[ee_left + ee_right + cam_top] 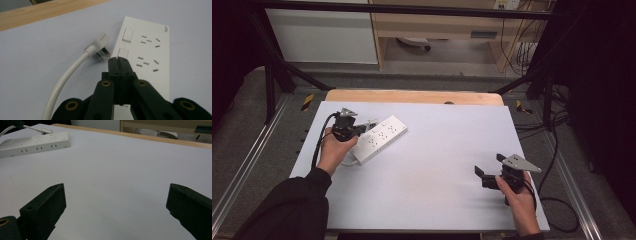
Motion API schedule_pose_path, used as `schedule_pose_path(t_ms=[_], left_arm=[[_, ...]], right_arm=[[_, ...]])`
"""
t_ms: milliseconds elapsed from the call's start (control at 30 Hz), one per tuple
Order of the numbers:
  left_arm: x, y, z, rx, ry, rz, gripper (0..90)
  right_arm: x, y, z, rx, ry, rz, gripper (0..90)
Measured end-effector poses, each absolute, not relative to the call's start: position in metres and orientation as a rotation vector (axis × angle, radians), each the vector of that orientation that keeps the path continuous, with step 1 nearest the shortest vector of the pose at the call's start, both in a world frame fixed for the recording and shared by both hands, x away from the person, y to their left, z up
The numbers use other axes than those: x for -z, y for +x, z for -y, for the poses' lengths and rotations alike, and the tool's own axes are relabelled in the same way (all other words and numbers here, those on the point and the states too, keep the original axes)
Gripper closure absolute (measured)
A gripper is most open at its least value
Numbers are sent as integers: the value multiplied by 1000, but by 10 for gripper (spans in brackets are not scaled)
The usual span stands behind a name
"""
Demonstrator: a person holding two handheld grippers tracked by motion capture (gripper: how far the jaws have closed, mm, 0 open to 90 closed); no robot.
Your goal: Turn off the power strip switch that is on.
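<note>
The left hand-held gripper (pixel 119 60), jaws pressed together, is touching the white plastic power strip (pixel 147 52) at ten o'clock on the worktop (pixel 427 170), while the right hand-held gripper (pixel 117 205) is resting with jaws wide apart.

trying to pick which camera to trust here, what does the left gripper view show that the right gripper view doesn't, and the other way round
Left gripper view alone: the closed left gripper with its tips over a switch on the power strip, the white plug lying unplugged beside the strip, and its pins.

Right gripper view alone: the right gripper with jaws wide apart and nothing between them, above bare mat, plus shelving beyond the table's far edge.

Both: the white power strip, its cable, the pale mat and the wooden table edge.
</note>
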State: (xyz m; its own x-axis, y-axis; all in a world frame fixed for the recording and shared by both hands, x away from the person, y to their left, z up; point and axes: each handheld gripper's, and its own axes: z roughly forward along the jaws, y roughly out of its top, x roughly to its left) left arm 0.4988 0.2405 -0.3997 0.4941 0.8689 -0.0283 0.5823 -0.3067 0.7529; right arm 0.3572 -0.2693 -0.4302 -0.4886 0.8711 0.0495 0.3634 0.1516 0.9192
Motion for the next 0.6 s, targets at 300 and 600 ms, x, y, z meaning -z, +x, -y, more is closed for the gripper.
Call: schedule_pose_path(t_ms=[300,600], left_arm=[[409,502,-239,-495,2031,-1194,900],[415,506,-233,-488,2045,-1194,900]], right_arm=[[430,357,269,-1318,1179,-1929,31],[430,357,270,-1322,1178,-1930,29]])
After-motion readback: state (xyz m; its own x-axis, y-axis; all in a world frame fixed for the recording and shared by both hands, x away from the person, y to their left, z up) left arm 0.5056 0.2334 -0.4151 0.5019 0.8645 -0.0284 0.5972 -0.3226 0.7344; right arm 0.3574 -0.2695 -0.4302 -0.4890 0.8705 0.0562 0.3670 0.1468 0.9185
